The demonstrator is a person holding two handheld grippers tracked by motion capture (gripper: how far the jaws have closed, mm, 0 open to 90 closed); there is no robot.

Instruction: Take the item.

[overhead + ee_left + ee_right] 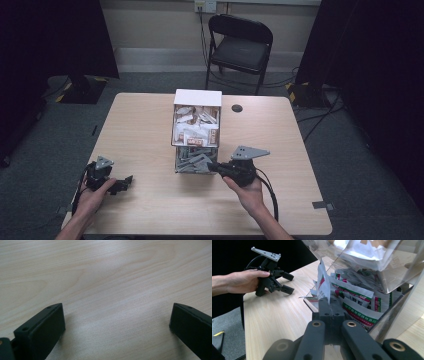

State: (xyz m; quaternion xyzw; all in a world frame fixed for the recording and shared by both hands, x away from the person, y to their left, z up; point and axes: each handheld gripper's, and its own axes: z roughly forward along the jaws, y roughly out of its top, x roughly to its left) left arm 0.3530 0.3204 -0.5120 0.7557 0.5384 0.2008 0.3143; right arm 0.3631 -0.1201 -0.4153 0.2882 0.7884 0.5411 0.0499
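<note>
Clear dispenser [197, 131], two grippers, one pinched sachet [322, 282]

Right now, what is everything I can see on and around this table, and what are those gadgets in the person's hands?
Table: one, light wood, centre of the room.
Clear dispenser box: one, see-through with a white top, middle of the table.
Sachets in upper compartment: many, white and brown.
Sachets in lower tray: many, white with green and red print; count unclear.
Round hole: one, dark, in the tabletop right of the box.
Folding chair: one, black, behind the table.
Left gripper: black, near left of table, jaws open, holding nothing.
Right gripper: black, at the lower tray, jaws shut on one sachet.
Hands: left hand, right hand.
</note>
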